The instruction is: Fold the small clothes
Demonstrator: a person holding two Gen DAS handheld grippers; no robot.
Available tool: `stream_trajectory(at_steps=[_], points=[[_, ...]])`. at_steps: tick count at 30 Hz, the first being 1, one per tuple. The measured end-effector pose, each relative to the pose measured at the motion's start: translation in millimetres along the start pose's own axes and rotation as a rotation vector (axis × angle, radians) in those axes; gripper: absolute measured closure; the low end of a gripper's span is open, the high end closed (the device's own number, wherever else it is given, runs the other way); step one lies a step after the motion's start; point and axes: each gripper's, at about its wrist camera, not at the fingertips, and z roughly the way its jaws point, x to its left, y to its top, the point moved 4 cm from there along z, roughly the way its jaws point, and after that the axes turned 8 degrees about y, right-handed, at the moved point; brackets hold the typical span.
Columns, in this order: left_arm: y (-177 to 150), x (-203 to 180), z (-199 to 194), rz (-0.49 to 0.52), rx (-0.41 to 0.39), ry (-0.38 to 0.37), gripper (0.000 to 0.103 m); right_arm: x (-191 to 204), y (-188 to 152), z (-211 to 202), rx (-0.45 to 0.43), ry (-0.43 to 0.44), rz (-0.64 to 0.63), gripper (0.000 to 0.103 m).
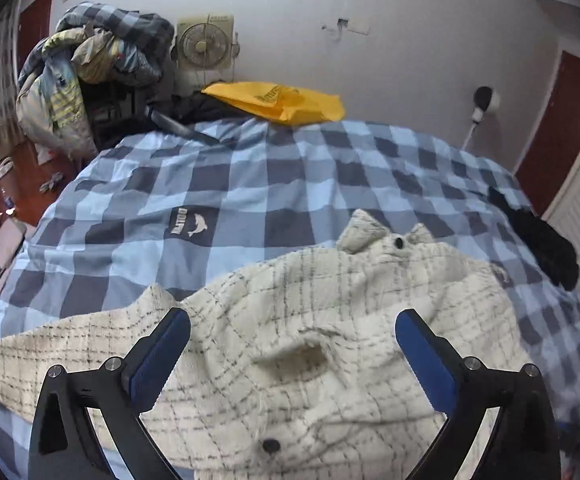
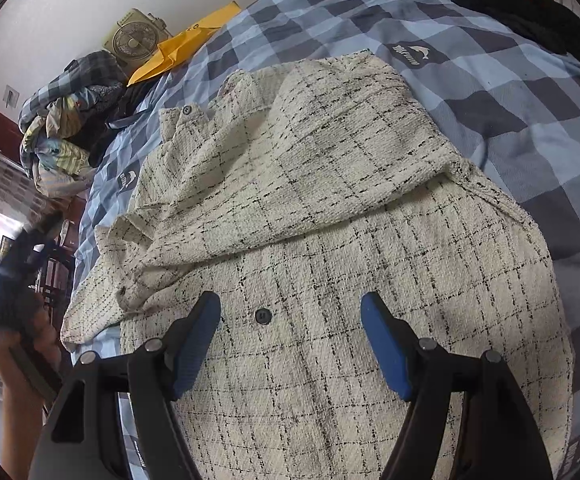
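Observation:
A cream tweed jacket [image 1: 329, 320] with thin black checks and dark buttons lies on the blue checked bedspread [image 1: 250, 184]. In the right wrist view the jacket [image 2: 329, 184] has one sleeve folded across its front. My left gripper [image 1: 291, 328] is open and empty, hovering just above the jacket's rumpled middle. My right gripper [image 2: 290, 320] is open and empty above the jacket's lower front, near a dark button [image 2: 262, 316]. The left gripper also shows blurred at the left edge of the right wrist view [image 2: 6, 280].
A black garment [image 1: 541, 240] lies on the bed's right side. A yellow bag [image 1: 278, 100] sits at the far edge. A heap of clothes [image 1: 90, 72] and a small fan [image 1: 204, 46] stand beyond the bed by the wall.

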Motion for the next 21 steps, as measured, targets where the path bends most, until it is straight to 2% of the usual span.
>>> stream_trajectory(at_steps=[3, 5, 7, 9, 12, 14, 16, 17, 18, 20, 21], points=[[1, 7, 35, -0.047, 0.089, 0.049, 0.0, 0, -1, 2, 0.004, -0.002, -0.001, 0.033], [-7, 20, 61, -0.135, 0.163, 0.102, 0.0, 0, -1, 4, 0.011, -0.003, -0.002, 0.033], [-19, 30, 81, -0.236, 0.25, 0.108, 0.003, 0, -1, 4, 0.013, -0.003, -0.005, 0.033], [-34, 38, 99, -0.352, 0.337, 0.084, 0.016, 0, 0, 3, 0.008, -0.006, -0.006, 0.033], [-50, 37, 115, -0.436, 0.436, 0.07, 0.034, -2, 1, 3, 0.006, -0.002, -0.001, 0.033], [-55, 31, 120, -0.44, 0.468, 0.047, 0.04, -2, 0, 5, 0.01, -0.001, 0.002, 0.033], [-57, 23, 125, -0.418, 0.487, 0.026, 0.054, -2, -1, 7, 0.016, -0.002, 0.001, 0.033], [-58, 21, 125, -0.418, 0.495, 0.015, 0.067, -2, -2, 7, 0.019, -0.002, 0.0, 0.033], [-59, 19, 126, -0.426, 0.507, -0.002, 0.077, -2, -2, 8, 0.02, -0.002, -0.001, 0.033], [-61, 18, 124, -0.442, 0.51, -0.022, 0.088, -1, -2, 8, 0.019, -0.002, -0.003, 0.033], [-62, 17, 122, -0.426, 0.509, -0.016, 0.09, -1, -2, 7, 0.017, -0.003, -0.005, 0.033]])
